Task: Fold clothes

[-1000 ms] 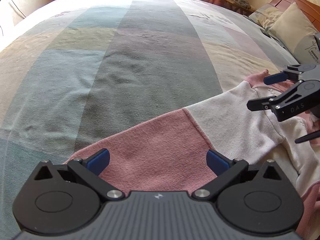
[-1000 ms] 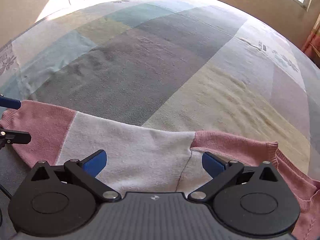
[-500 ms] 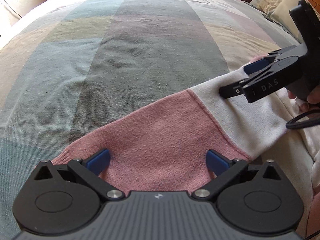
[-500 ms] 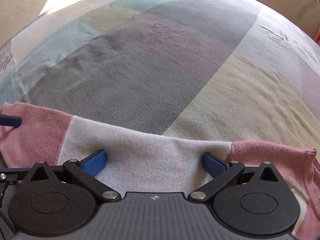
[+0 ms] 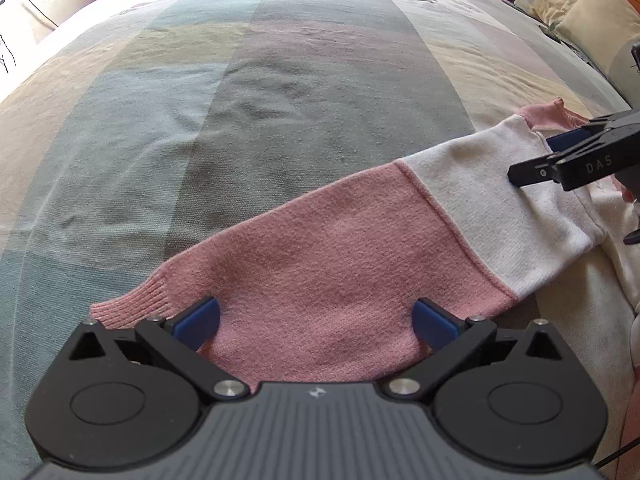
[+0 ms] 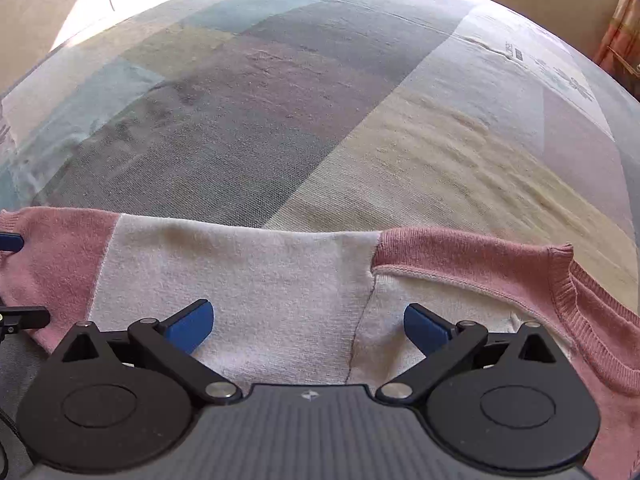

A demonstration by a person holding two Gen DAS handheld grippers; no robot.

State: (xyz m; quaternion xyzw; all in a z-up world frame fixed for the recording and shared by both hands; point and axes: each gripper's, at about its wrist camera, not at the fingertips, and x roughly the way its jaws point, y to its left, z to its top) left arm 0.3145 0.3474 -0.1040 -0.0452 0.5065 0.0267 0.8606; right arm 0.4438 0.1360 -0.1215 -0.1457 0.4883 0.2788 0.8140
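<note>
A pink and white knitted sweater lies on the bed. In the left wrist view its pink sleeve [image 5: 328,264] stretches from the ribbed cuff [image 5: 132,308] at lower left up to the white upper arm [image 5: 492,208]. My left gripper [image 5: 316,320] is open, its blue pads astride the pink sleeve. My right gripper [image 6: 308,326] is open over the white shoulder [image 6: 248,272], beside the pink shoulder yoke [image 6: 472,256] and the ribbed neckline [image 6: 588,320]. It also shows in the left wrist view [image 5: 560,160], over the white part.
The bed cover [image 5: 300,100] is a quilt of grey, blue, tan and mauve patches spreading far ahead. Pillows [image 5: 600,12] lie at the far right by a wooden headboard. A curtain [image 6: 620,28] hangs at the right.
The sleeve now lies stretched out straighter and flatter across the bed. My right gripper has shifted right along the white part toward the shoulder seam. Both grippers stay open.
</note>
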